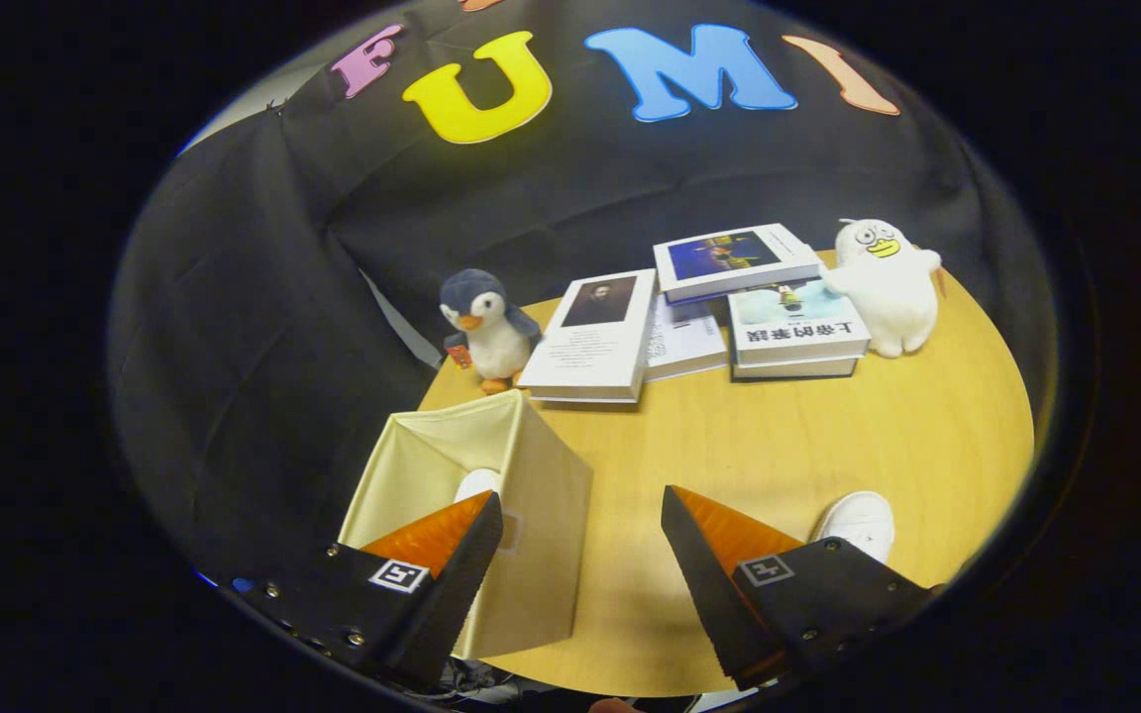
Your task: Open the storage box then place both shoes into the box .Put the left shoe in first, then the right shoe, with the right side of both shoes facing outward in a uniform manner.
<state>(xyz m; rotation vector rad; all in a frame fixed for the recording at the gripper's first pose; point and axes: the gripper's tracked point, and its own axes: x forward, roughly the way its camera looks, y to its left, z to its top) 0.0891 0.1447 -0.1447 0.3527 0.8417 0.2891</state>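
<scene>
Gripper view gives us the round wooden bench (828, 436) first, and on it the cream fabric storage box (541, 515), standing open-topped just ahead of our left finger, with one white shoe (476, 483) already showing inside it. The second white shoe (858, 523) lies on the bench the other way, just beyond our right finger and partly hidden behind it, so we cannot tell its long axis. Our hand-held gripper (580, 555) is spread wide and holds nothing. We judge the coming move turns on swinging right, away from the box, to reach that shoe.
</scene>
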